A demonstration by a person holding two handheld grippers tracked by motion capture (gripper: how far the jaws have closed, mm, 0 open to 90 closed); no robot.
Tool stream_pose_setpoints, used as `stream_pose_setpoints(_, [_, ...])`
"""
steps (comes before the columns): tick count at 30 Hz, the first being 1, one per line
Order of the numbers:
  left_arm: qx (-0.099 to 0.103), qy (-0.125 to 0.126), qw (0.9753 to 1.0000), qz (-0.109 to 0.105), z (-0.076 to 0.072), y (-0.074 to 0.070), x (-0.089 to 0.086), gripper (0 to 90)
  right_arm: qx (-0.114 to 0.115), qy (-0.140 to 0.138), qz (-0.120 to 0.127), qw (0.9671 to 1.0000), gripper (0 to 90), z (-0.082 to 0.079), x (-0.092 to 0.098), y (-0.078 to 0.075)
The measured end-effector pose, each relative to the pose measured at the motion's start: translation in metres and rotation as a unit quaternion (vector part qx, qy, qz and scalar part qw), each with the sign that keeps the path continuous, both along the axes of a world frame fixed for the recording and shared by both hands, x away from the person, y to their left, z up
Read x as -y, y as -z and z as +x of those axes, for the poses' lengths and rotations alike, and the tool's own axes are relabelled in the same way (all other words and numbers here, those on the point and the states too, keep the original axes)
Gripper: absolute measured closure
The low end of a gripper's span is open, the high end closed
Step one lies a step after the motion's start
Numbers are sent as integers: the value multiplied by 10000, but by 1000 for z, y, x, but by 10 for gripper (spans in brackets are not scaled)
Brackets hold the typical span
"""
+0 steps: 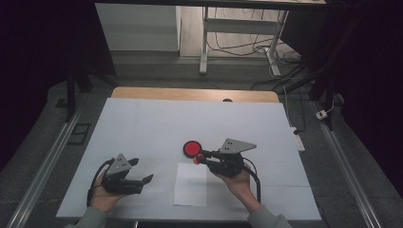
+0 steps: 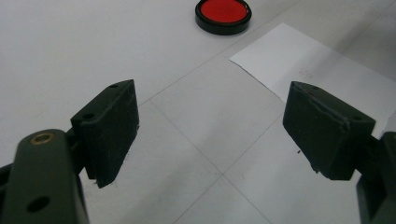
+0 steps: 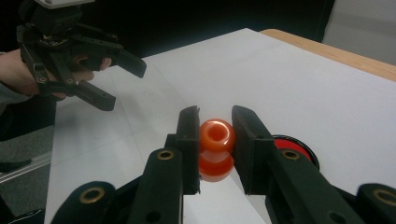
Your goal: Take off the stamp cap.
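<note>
**Inspector A:** The right tool [image 3: 215, 140] is found closed on an orange stamp [image 3: 215, 148], a small spool-shaped piece waisted at the middle. It is pinched at that waist by the two jaws, which is judged a sensible hold: the narrowing would keep the piece from slipping up or down.

**Inspector B:** Position of the stamp?

**Inspector A:** It is held just beside the red ink pad [image 1: 192, 149], at the pad's near edge in the high view, with its lower end at or very near the bench [image 1: 142, 123]. Contact with the surface cannot be confirmed.

**Inspector B:** Orientation?

**Inspector A:** The long axis is kept upright, across the line of the jaws. The dimpled end is turned upward; the working face is taken to be the lower one, pointed at the bench. That attitude is judged right for inking or pressing.

**Inspector B:** And the left tool [image 1: 135, 172]?

**Inspector A:** It is seen spread wide, nothing between the jaws, held low over the bench well apart from the stamp. A white sheet of paper [image 1: 191, 184] is laid between the two hands, near the pad, presumably to receive the print. The left tool may be kept ready to steady that sheet.
</note>
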State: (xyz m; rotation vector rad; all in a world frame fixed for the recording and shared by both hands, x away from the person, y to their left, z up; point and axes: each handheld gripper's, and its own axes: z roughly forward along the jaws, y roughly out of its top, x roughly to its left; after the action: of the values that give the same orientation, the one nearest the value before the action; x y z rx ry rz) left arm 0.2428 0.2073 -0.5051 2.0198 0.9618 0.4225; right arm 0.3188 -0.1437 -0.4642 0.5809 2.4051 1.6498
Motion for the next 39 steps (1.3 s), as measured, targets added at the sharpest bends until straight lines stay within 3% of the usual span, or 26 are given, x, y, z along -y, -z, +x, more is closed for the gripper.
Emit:
stream_pose_setpoints(24, [237, 260, 9994, 4, 9, -23, 24, 195, -11, 0, 21, 10000, 723, 0, 0, -1])
stream_pose_setpoints(39, [225, 497, 9985, 98, 22, -28, 44, 199, -35, 1, -1, 10000, 723, 0, -1, 1])
